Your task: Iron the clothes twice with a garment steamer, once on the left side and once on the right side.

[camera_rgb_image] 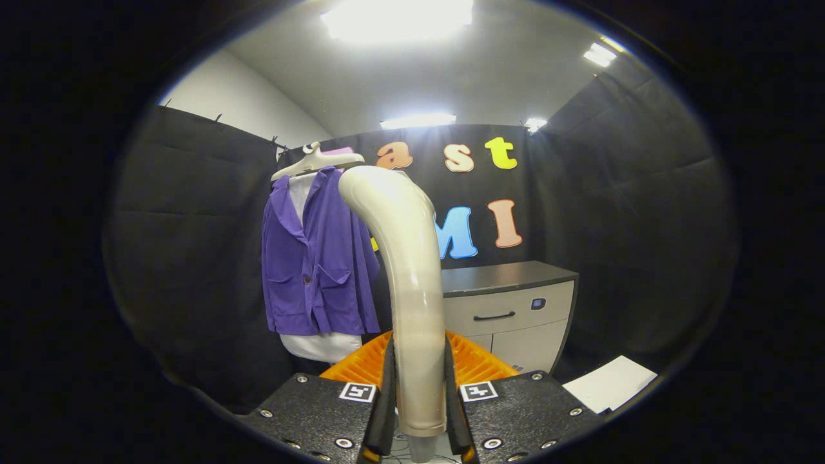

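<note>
My tool [419, 393] was clamped on the steamer [409, 283], both fingers pressing its handle, its head curving up just ahead; beyond hung the purple jacket [316, 264] on a hanger [312, 161], a cabinet [509, 309] alongside.

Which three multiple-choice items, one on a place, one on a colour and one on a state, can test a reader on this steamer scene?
1. Where does the jacket hang?
A. on a hanger beyond the steamer
B. on the cabinet
C. between the fingers

2. What colour is the jacket?
A. red
B. purple
C. green

3. What is the gripper doing?
A. open, holding nothing
B. shut on the hanger
C. shut on the steamer

Answers: 1 A, it hangs from the hanger by the wall; 2 B, its cloth is purple; 3 C, both fingers press the steamer's handle.
</note>
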Demonstrator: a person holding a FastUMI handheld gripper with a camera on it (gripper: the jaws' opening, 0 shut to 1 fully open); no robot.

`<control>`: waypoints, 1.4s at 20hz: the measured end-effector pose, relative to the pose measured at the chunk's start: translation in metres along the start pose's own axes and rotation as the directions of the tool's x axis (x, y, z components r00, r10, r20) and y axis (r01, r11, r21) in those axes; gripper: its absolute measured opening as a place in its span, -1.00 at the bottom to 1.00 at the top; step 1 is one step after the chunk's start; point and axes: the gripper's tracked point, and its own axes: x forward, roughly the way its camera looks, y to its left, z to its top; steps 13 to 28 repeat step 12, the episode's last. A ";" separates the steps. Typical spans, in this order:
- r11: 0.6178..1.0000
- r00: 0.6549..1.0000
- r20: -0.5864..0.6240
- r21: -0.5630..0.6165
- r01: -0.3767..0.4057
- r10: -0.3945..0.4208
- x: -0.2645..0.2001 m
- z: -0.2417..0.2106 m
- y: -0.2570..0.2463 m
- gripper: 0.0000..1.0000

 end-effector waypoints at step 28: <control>1.000 1.000 -0.029 -0.012 0.005 -0.005 0.030 -0.005 -0.006 -0.34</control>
